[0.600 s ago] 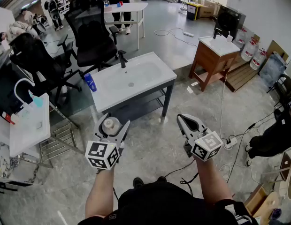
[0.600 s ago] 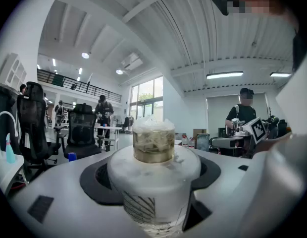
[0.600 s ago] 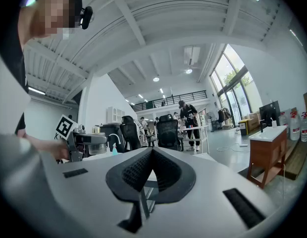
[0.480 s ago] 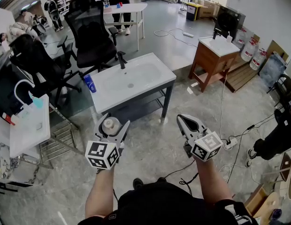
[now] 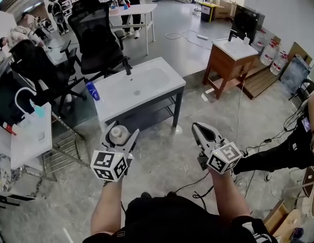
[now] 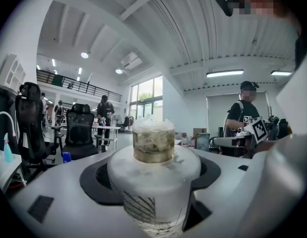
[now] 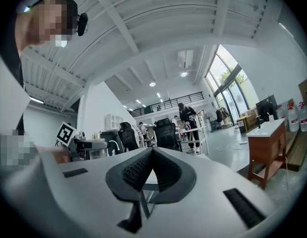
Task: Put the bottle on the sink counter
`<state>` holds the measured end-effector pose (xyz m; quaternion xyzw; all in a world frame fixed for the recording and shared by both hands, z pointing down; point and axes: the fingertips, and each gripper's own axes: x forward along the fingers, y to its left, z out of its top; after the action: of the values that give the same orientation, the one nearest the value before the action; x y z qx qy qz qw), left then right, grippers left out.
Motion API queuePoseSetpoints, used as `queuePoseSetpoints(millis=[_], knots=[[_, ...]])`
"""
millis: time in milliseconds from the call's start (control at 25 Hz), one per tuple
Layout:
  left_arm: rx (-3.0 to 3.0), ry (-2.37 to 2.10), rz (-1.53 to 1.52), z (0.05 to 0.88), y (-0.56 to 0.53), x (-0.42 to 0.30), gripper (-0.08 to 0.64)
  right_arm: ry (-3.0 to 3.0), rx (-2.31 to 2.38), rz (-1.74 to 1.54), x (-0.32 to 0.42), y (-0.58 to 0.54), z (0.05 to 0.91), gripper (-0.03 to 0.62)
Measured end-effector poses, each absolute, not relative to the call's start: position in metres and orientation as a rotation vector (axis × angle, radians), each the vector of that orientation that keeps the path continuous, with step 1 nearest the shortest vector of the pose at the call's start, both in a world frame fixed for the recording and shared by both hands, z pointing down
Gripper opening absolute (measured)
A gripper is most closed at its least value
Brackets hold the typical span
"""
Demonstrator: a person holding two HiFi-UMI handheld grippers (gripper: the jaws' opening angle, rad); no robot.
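A white bottle with a clear cap (image 5: 118,134) stands upright between the jaws of my left gripper (image 5: 122,130), which is shut on it. In the left gripper view the bottle (image 6: 153,177) fills the space between the jaws. My right gripper (image 5: 196,127) is held beside it at the same height, shut and holding nothing; its pads (image 7: 143,170) meet in the right gripper view. The white sink counter (image 5: 109,105) with a black faucet (image 5: 127,65) stands on a dark frame ahead of both grippers, a step away. A blue bottle (image 5: 91,91) stands at its left edge.
Black office chairs (image 5: 96,34) stand behind the sink counter. A wooden vanity (image 5: 229,62) is at the back right. A second white sink (image 5: 33,133) on a wire rack is at the left. Cables and a power strip (image 5: 246,153) lie on the floor, by a person's leg (image 5: 276,153).
The sink counter has slid slightly left in the head view. The person's leg at the right has stretched further in. Both grippers keep their pose, and the bottle stays in the left one.
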<state>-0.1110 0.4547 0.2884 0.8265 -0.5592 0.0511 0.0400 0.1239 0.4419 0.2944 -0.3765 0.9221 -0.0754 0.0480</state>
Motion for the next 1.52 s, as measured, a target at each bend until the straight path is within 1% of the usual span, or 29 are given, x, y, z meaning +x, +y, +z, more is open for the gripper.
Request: queuePoseSetpoints(millis=[320,560,920,1520], knots=[[2.521,-1.698,0.145,0.298,0.458,-0.084,0.331,2.847,-1.09,-0.234,0.14,0.451,0.3,0.014],[2.527,-1.679,0.144,0.304,0.439,-0.079,0.331,2.856,-1.118,-0.274,0.146,0.43,0.312,0.014],[2.557,-1.653,0.11,0.31,0.363,-0.094,0.331,2.883,-1.167,-0.287,0.131,0.363,0.324,0.014],[2.642,-1.578,0.128,0.307,0.225,-0.143,0.331,2.896,-1.223,-0.353,0.062,0.225,0.331,0.014]])
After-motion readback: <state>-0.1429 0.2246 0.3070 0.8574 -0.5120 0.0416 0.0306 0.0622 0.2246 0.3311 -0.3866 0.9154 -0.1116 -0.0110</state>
